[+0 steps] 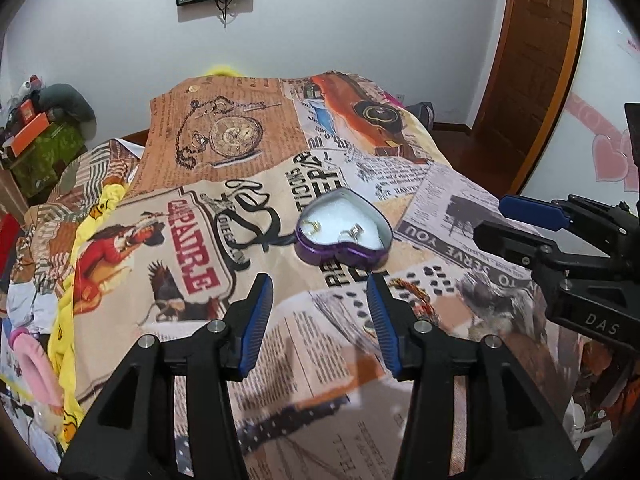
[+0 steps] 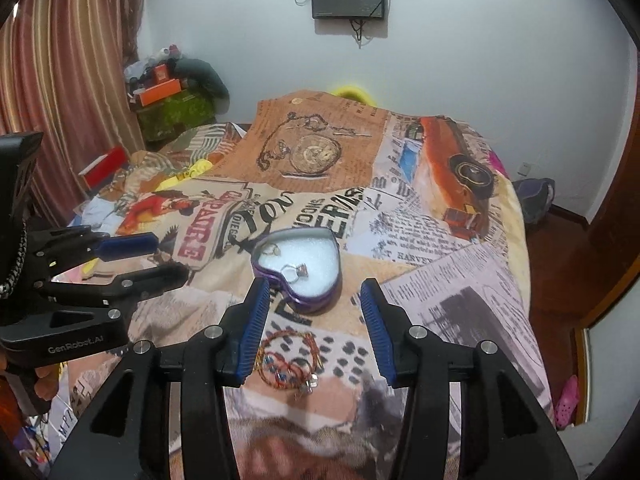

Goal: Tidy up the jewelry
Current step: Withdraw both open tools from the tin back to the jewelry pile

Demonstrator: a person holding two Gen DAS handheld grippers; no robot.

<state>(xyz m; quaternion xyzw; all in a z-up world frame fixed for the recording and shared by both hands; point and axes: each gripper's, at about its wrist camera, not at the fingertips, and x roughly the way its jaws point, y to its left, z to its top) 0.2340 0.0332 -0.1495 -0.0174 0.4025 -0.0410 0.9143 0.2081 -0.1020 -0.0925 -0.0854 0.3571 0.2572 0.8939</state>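
Currently both grippers hover over a bed covered with a newspaper-print blanket (image 2: 440, 280), neither holding anything. The left gripper (image 1: 320, 320) has its jaws wide apart, nothing between them. The right gripper (image 2: 312, 328) is also spread open and empty, pointing down toward the blanket.

A purple heart-shaped box (image 2: 298, 268) sits open near the middle of the blanket, lid not in view. Its inside is white padding. Two rings already lie in it: a gold ring (image 2: 273, 249) at the far left lobe, and a silver ring (image 2: 297, 272) with a dark stone nearer the middle. In the left wrist view the same box (image 1: 344, 234) shows both rings too, gold on the left and silver on the right.

A red and orange braided bracelet (image 2: 288, 364) with small blue beads and a metal charm lies loose on the blanket, just near of the box, between the right gripper's fingers (image 2: 254, 328) in the view. It touches neither finger as far as can be told. In the left wrist view only a bit of the bracelet (image 1: 416, 292) shows, right of the right finger.

Judged progress: roughly two thirds done, rings are in and the bracelet is left. Likely next step is the right gripper lowering onto the bracelet, pinching it and moving it into the box. No other loose jewelry can be seen on the blanket. The cord is thin and floppy, so the pinch may slip.
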